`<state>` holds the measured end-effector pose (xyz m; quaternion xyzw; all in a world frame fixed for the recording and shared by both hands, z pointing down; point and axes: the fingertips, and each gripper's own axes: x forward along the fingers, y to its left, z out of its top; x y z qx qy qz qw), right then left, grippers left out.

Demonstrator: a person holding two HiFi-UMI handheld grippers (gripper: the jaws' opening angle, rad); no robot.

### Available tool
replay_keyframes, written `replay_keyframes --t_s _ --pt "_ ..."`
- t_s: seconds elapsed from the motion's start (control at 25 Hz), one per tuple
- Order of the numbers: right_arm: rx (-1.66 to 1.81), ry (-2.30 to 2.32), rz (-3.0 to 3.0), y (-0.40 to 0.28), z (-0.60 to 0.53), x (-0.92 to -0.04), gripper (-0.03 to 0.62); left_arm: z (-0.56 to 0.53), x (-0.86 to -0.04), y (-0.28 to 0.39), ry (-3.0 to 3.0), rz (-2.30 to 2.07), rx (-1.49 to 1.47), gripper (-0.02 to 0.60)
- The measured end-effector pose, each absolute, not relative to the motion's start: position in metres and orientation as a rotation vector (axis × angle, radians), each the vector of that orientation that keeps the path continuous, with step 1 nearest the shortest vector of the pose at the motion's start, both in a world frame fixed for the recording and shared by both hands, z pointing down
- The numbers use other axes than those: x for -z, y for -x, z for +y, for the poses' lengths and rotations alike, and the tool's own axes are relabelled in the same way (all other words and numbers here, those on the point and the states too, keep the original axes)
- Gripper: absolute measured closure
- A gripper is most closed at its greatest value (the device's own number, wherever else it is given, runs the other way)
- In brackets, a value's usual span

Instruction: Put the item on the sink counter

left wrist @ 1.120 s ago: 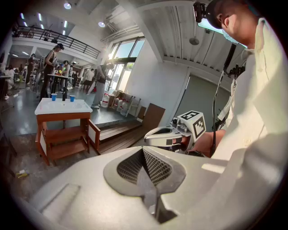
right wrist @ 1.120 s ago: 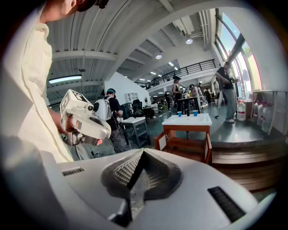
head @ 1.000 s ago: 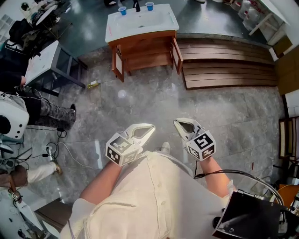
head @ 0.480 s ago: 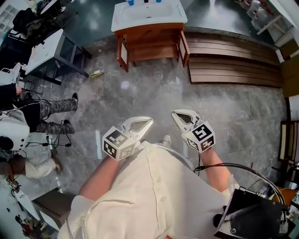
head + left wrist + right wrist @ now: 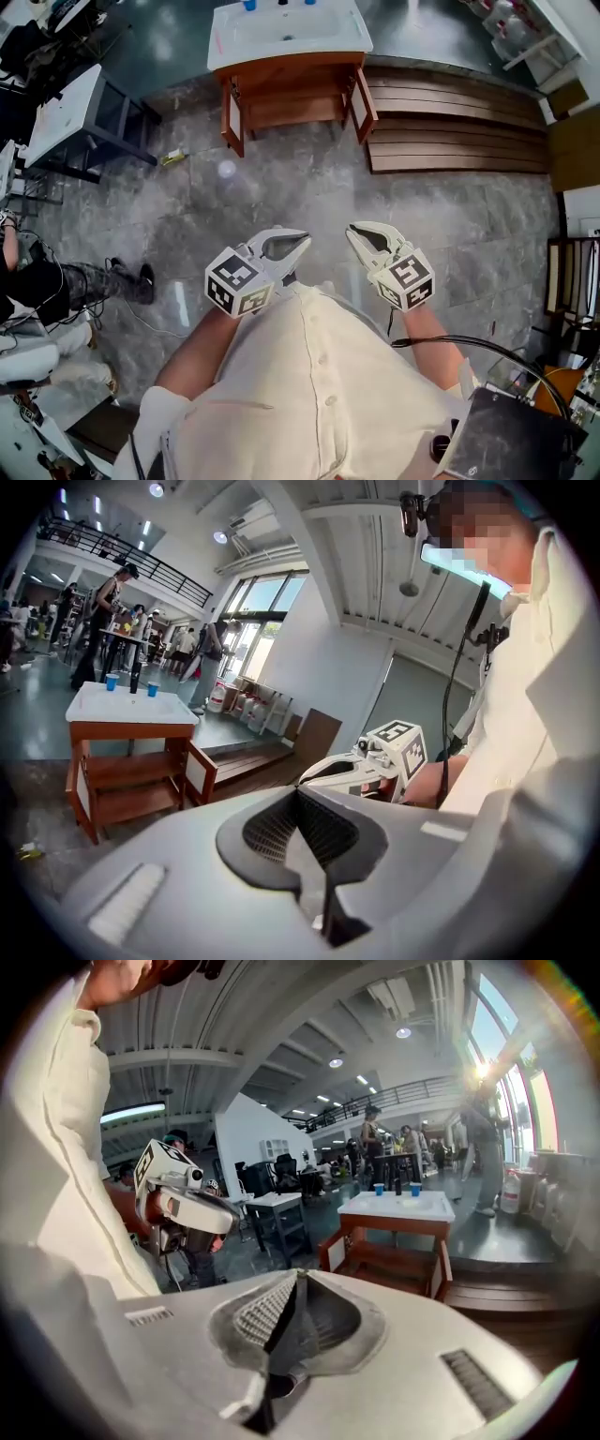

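Sink desk ahead. Holding left gripper and right gripper side by side, well short of it, pressing fingers together on nothing.

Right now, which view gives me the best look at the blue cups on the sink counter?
The left gripper view: both blue cups stand whole on the white sink counter. The right gripper view shows both nearly as well. The head view cuts them off at its top edge.
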<state>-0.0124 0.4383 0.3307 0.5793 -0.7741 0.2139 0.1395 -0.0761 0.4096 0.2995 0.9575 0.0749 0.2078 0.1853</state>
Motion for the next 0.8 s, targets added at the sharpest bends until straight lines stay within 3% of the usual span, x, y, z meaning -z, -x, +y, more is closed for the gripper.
replay_keyframes --t_s 0.24,0.52,0.6,0.8 --pt "-0.591 -1.698 -2.162 -0.011 0.347 -0.324 0.586 0.319 -0.29 0.051 -2.706 0.277 -0.543 0.577" --pt "-0.564 -1.75 -2.141 -0.018 0.229 -0.319 0.577 0.217 -0.291 0.067 -2.696 0.249 -0.551 0.577" --pt "-0.554 -1.76 -2.13 -0.022 0.204 -0.316 0.525 0.197 -0.296 0.069 -2.681 0.237 -0.562 0.577" --pt "-0.549 -1.763 -2.103 -0.05 0.159 -0.319 0.517 0.162 -0.297 0.056 -2.669 0.234 -0.53 0.577"
